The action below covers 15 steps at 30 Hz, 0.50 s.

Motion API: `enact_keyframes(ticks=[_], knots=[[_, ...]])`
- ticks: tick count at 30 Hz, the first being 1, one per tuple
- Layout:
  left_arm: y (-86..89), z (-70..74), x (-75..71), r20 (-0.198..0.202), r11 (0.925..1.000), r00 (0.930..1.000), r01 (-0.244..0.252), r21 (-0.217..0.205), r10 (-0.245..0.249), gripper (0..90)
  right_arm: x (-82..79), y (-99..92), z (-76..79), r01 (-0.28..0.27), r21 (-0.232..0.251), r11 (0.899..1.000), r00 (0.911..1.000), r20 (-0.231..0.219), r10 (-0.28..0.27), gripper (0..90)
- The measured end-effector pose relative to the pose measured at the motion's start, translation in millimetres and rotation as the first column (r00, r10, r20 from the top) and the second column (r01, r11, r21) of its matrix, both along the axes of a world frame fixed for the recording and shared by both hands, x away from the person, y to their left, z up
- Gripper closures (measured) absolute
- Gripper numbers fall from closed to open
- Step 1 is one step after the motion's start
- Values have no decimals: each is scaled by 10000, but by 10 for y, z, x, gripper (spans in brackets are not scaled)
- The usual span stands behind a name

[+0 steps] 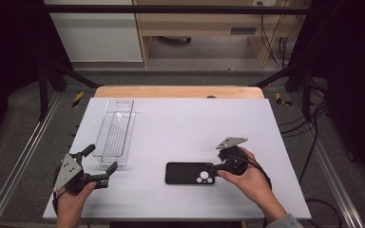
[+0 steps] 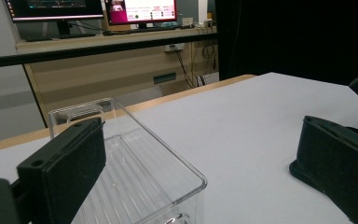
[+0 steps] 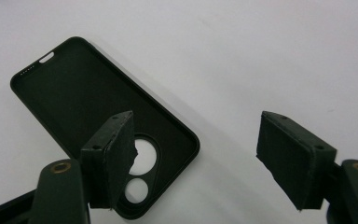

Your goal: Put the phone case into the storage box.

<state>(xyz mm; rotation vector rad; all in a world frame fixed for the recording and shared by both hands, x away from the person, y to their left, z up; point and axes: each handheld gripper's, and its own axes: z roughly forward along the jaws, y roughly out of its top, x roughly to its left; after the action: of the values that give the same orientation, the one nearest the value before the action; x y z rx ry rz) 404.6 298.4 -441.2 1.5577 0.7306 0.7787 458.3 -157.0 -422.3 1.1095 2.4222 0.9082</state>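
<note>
A black phone case [image 1: 190, 173] lies flat on the white table [image 1: 180, 123], hollow side up, camera cutouts toward the right. My right gripper [image 1: 217, 159] is open at that end. In the right gripper view one jaw hovers over the cutout corner of the case [image 3: 74, 93] and the other stands over bare table, with the gripper [image 3: 196, 154] holding nothing. At the front left my left gripper [image 1: 100, 159] is open beside the near end of a clear plastic tray [image 1: 115, 130]. The tray's near corner [image 2: 168, 158] sits between the spread jaws of the left gripper [image 2: 200, 172], untouched.
The table's wooden far edge [image 1: 178, 91] shows beyond the white surface. Black frame bars [image 1: 171, 8] and metal rails [image 1: 19, 161] border the table. A desk with monitors [image 2: 121, 11] stands behind. Cables [image 1: 313, 123] hang at the right.
</note>
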Motion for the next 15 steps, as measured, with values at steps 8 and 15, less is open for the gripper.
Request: enact_keyframes(ticks=[8, 15], knots=[[-9, -2, 1, -12, 10000, 10000, 23, 49, -23, 10, 27, 15, -16, -64, -96, 9999, 9999, -133, 63, 279], [-17, -4, 1, -10, 10000, 10000, 47, 81, -47, 10, 40, 30, -35, -37, -157, 9999, 9997, -238, 33, 278]])
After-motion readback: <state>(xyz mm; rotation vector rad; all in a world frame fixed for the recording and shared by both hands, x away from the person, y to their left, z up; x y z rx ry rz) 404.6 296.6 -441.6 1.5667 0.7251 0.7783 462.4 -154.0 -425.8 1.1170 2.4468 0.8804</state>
